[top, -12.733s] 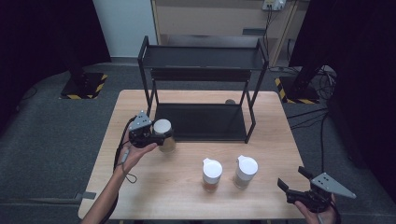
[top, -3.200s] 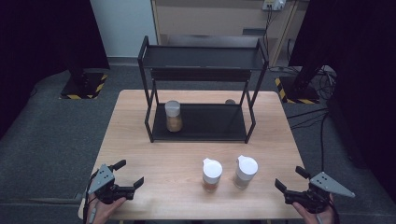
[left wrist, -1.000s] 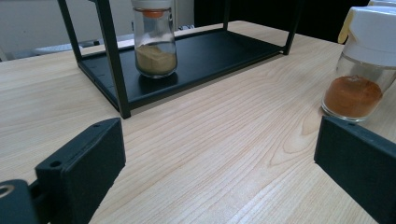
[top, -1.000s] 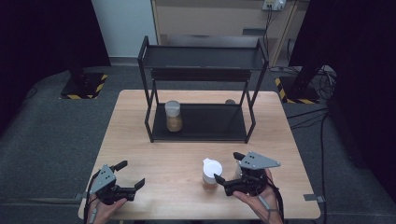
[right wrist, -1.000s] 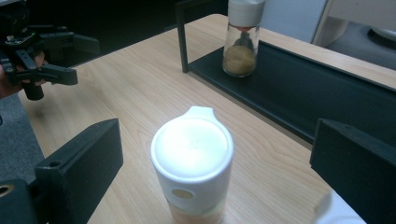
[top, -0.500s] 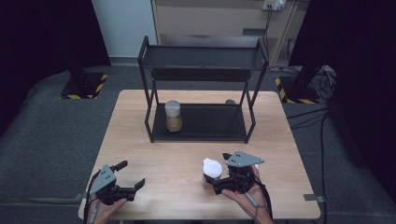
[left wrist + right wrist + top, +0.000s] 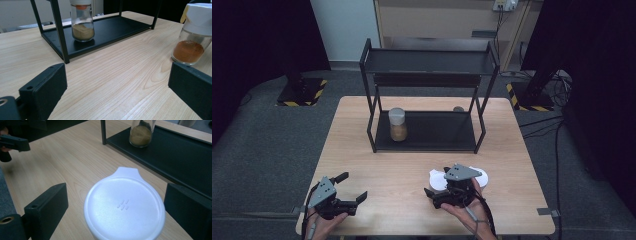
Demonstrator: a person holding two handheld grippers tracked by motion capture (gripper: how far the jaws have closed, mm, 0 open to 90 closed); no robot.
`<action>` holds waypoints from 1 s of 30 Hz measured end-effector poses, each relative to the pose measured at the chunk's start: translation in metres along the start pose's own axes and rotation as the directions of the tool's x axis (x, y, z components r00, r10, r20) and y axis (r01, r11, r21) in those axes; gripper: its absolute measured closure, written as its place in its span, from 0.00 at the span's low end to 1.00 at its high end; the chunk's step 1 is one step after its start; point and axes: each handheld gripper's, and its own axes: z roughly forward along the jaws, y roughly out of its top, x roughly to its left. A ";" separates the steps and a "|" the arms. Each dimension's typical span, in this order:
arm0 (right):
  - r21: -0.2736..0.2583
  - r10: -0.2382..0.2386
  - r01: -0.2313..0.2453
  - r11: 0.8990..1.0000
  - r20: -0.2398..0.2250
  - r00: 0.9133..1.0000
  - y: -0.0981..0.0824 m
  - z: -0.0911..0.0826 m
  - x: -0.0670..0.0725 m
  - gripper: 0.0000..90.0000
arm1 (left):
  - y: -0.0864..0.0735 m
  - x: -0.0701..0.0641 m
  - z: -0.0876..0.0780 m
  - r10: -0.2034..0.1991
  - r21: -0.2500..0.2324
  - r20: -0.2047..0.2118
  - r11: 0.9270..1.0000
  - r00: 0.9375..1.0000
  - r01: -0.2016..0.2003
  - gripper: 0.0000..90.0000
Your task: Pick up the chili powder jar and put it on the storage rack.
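Observation:
Two white-lidded spice jars stand at the table's front right. My right gripper (image 7: 437, 183) is open, its jaws on either side of the left jar (image 7: 435, 177). From just above, that jar's white lid (image 7: 125, 206) sits between the jaws of my right gripper (image 7: 117, 203) without touching them. The other jar (image 7: 480, 175) is partly hidden behind the grey plate. A third jar (image 7: 397, 124) with tan powder (image 7: 141, 131) stands on the black rack's lower shelf (image 7: 437, 131). My left gripper (image 7: 352, 187) is open at the front left with nothing between its jaws. An orange-powder jar (image 7: 193, 35) stands ahead of my left gripper (image 7: 117, 83).
The black two-tier rack (image 7: 428, 62) takes up the back half of the wooden table (image 7: 357, 150). A small round object (image 7: 458, 108) lies behind the rack's right leg. Bare wood lies between the two grippers and in front of the rack.
The right gripper came in from the front right corner and moved left, so its open jaws now flank the left jar. The left gripper has stayed still since the tan jar was set on the rack.

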 end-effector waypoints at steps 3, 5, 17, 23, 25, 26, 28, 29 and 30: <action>0.010 0.004 -0.004 1.000 0.000 1.000 -0.002 0.004 0.000 0.10 | 0.000 0.000 0.000 0.001 -0.001 0.000 1.000 1.000 -0.001 0.01; 0.014 0.008 -0.009 1.000 0.006 1.000 -0.003 0.006 0.001 0.11 | 0.000 0.000 0.000 0.002 -0.001 0.000 1.000 1.000 -0.002 0.01; 0.029 0.002 -0.004 1.000 0.045 0.999 -0.010 0.012 0.006 0.24 | 0.000 0.000 0.000 0.001 -0.002 0.000 1.000 1.000 -0.001 0.01; 0.019 -0.012 0.011 1.000 0.057 0.998 -0.013 0.011 0.010 0.34 | 0.000 0.000 0.000 0.002 -0.002 0.000 1.000 1.000 -0.002 0.01; 0.018 -0.014 0.013 1.000 0.060 0.998 -0.014 0.011 0.011 0.34 | 0.000 0.000 0.000 0.002 -0.002 0.000 1.000 1.000 -0.002 0.01; 0.016 -0.014 0.013 1.000 0.062 0.998 -0.014 0.011 0.011 0.34 | 0.000 0.000 0.000 0.002 -0.002 0.000 1.000 1.000 -0.002 0.01; 0.016 -0.013 0.012 1.000 0.063 0.998 -0.014 0.011 0.012 0.34 | 0.000 0.000 0.000 0.001 -0.002 0.000 1.000 1.000 -0.001 0.01; 0.015 -0.013 0.012 1.000 0.063 0.998 -0.014 0.011 0.011 0.35 | 0.000 0.000 0.000 0.001 -0.003 0.000 1.000 1.000 -0.001 0.01; 0.016 -0.015 0.014 1.000 0.063 0.998 -0.014 0.011 0.012 0.35 | 0.000 0.000 0.000 0.002 -0.003 0.000 1.000 1.000 -0.002 0.01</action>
